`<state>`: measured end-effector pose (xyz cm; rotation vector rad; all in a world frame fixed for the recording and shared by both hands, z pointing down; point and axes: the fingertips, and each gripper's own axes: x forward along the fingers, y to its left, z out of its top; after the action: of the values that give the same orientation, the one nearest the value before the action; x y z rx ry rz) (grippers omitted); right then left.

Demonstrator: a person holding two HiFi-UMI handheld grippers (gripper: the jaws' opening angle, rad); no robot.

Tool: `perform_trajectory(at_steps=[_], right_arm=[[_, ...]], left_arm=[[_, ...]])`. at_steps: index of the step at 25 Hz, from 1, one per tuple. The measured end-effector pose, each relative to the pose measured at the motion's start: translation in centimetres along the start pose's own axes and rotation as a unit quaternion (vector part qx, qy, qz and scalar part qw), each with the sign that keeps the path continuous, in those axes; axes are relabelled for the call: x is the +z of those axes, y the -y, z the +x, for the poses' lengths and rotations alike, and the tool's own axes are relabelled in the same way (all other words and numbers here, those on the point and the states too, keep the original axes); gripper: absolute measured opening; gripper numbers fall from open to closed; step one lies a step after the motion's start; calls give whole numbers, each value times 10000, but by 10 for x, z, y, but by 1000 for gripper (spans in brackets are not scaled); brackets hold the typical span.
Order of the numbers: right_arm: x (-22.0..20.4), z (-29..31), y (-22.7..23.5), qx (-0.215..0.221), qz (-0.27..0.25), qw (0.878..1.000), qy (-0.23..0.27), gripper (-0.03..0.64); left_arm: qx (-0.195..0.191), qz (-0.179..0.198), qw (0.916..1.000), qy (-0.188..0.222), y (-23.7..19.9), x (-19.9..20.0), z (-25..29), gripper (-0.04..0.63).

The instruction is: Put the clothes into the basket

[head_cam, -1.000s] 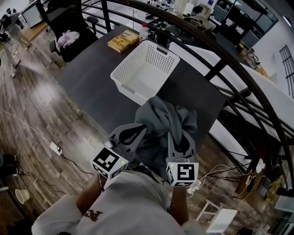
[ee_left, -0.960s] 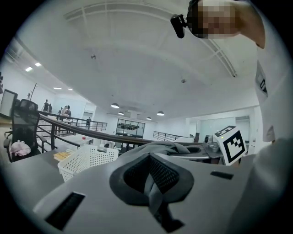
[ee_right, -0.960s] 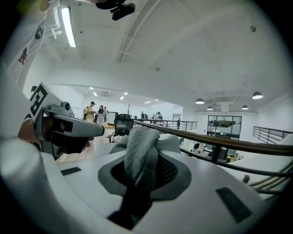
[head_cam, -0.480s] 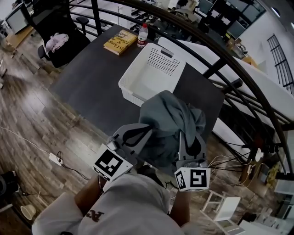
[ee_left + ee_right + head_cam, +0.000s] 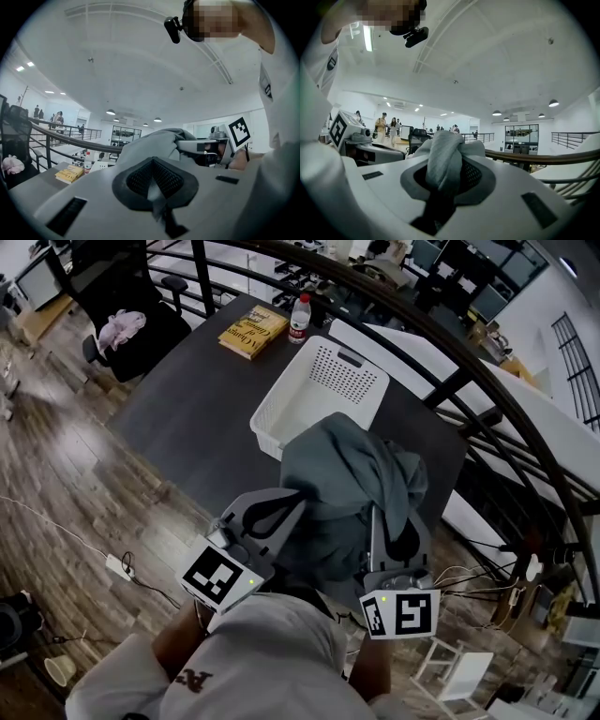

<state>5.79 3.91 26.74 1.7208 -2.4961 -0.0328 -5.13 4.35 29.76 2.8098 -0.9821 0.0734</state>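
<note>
A grey garment (image 5: 349, 479) hangs bunched in the air between my two grippers, just in front of the white perforated basket (image 5: 319, 390) on the dark table (image 5: 197, 418). It covers the basket's near corner in the head view. My left gripper (image 5: 286, 512) is shut on a thin fold of the garment (image 5: 152, 145). My right gripper (image 5: 389, 521) is shut on a thick twisted bunch of it (image 5: 443, 159). Both grippers' fingertips are buried in the cloth. The basket looks empty.
A yellow book (image 5: 253, 331) and a red-capped bottle (image 5: 300, 315) lie on the table beyond the basket. A black chair with a pink cloth (image 5: 122, 329) stands at the left. A dark curved railing (image 5: 487, 381) runs behind the table. Cables cross the wooden floor (image 5: 75, 484).
Both grippers have carried the grey garment up and forward toward the basket. It now overlaps the basket's near corner. The grips have not changed.
</note>
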Motion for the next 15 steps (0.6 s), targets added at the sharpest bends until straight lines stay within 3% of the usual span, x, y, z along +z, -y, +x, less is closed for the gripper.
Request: perform_trajectory(at_steps=[9,15], right_arm=[[29,31,18,591,166,9970,465,81],[52,49,27,608,187,9954,715,83]], left_arm=[[529,173,9984,-80,-12,20,17,-6],[547,146,9984,-11,-22,32,24,-6]])
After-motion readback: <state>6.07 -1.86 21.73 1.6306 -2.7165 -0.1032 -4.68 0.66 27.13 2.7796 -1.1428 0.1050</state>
